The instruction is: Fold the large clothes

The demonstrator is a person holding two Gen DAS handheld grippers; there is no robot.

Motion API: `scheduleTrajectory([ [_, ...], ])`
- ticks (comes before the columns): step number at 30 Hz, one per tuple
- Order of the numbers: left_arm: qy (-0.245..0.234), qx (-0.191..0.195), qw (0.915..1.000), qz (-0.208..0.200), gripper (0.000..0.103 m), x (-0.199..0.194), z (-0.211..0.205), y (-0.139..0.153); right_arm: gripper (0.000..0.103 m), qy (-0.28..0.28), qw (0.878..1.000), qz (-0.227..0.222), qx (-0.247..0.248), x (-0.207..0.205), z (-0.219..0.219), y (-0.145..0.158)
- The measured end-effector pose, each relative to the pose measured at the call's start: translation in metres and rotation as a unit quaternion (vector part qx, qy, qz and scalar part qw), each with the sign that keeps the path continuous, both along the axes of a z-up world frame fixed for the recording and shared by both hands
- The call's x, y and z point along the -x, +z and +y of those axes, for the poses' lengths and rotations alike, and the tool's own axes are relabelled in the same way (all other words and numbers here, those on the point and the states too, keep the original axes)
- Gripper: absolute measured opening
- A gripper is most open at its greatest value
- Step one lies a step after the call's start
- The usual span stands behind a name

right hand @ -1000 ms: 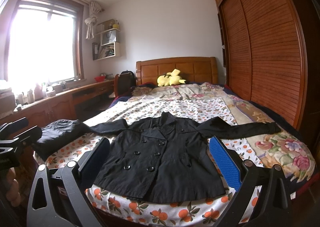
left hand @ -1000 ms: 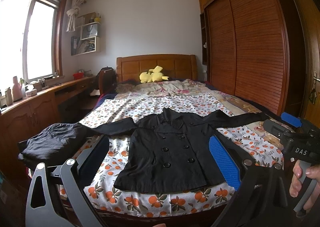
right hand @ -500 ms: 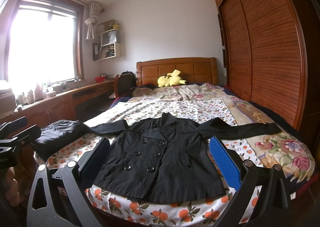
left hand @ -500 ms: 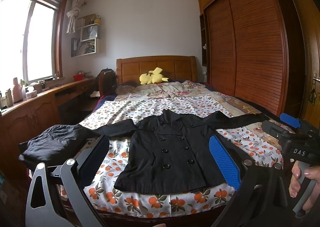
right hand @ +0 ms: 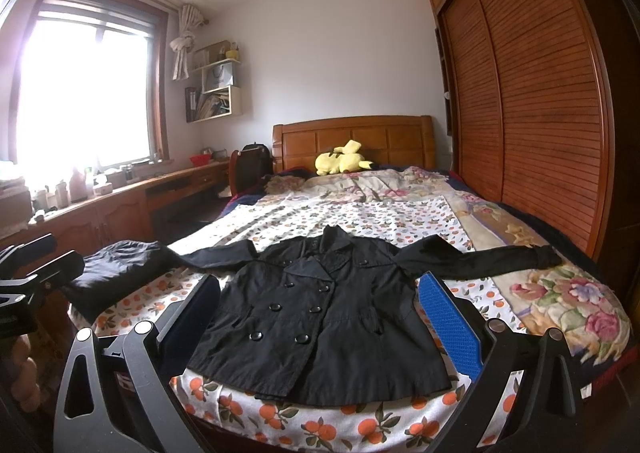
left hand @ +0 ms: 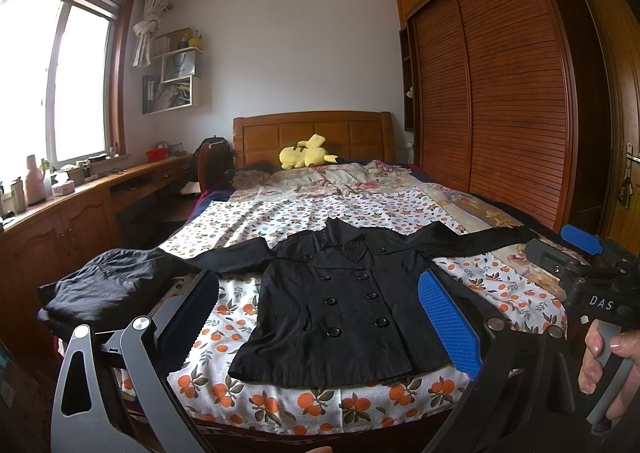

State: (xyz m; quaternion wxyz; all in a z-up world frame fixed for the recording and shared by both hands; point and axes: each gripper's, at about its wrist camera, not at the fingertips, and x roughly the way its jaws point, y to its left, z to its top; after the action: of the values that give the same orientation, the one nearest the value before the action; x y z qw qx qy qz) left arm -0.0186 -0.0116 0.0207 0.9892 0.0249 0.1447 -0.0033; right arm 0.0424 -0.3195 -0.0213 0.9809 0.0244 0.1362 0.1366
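A black double-breasted coat (left hand: 344, 305) (right hand: 320, 313) lies flat, front up, at the foot of the bed, both sleeves spread out sideways. My left gripper (left hand: 316, 317) is open and hovers short of the bed's foot, nothing between its fingers. My right gripper (right hand: 316, 317) is also open and empty, held at about the same distance from the coat's hem. In the left wrist view the right gripper's body (left hand: 580, 277) shows at the right, a hand (left hand: 612, 365) on its handle. The left gripper's body (right hand: 32, 281) shows at the left edge of the right wrist view.
A bundle of dark clothing (left hand: 104, 285) (right hand: 116, 265) sits on the bed's left corner. The bed (left hand: 304, 213) has an orange-print sheet and a yellow plush toy (left hand: 306, 157) by the headboard. A wooden wardrobe (left hand: 500, 101) lines the right wall; a long desk (left hand: 60, 213) runs under the window.
Both views have shifted only slightly; the coat sits a little lower and closer in frame. Both grippers stayed open, and the coat has not moved.
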Motion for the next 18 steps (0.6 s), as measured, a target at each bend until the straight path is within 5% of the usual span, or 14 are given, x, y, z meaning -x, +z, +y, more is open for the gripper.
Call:
scheduleTrajectory([
  [18,0.003,0.003,1.0000,0.005,0.101,0.000,0.007,-0.003,0.096,0.002,1.000,0.004,0.002,0.001,0.002,0.010],
])
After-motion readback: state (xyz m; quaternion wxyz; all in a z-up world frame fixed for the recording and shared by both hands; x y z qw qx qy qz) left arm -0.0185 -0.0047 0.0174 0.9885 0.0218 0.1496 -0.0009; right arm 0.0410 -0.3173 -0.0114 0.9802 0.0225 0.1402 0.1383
